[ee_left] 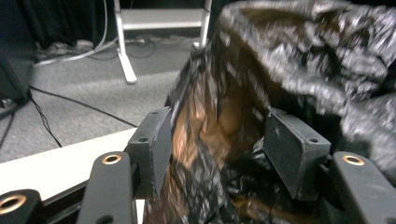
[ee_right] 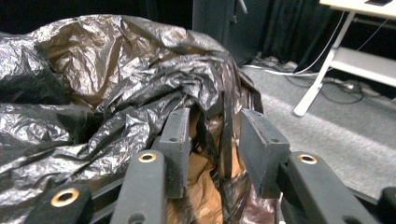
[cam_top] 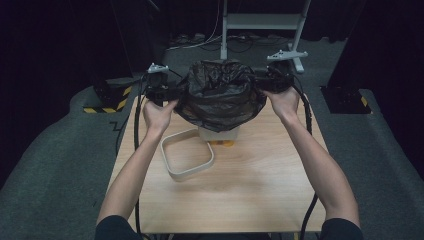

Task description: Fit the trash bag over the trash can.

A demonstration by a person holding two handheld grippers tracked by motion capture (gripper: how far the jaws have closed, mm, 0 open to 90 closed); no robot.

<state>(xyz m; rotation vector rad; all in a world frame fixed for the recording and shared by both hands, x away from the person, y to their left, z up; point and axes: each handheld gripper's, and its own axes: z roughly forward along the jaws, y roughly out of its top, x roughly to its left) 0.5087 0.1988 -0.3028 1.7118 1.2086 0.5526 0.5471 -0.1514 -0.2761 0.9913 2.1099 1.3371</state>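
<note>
While both of the person's hands reach forward from six o'clock in the high view, a crumpled black bin bag hangs spread between the two grippers over the far half of the wooden table, around twelve o'clock from the table's centre. It drapes over the top of a pale bin, whose lower part shows beneath the plastic.

At nine o'clock of the bag sits the left gripper, its hand just below it. In the left gripper view its jaws stand well apart, with a fold of the bag's rim hanging in the gap; the left pad lies against the film, the right pad stands clear of it, so nothing is clamped.

At three o'clock of the bag is the right gripper, with its hand under it. In the right gripper view the jaws are partly open, and a strip of the bag's edge runs between the pads; I cannot tell whether they press on it.

On the table at seven o'clock from the bin lies a cream, rounded-square ring, flat on the wood and near the bin's base. An orange thing, too small to make out, peeks from beside the bin's foot.
</note>
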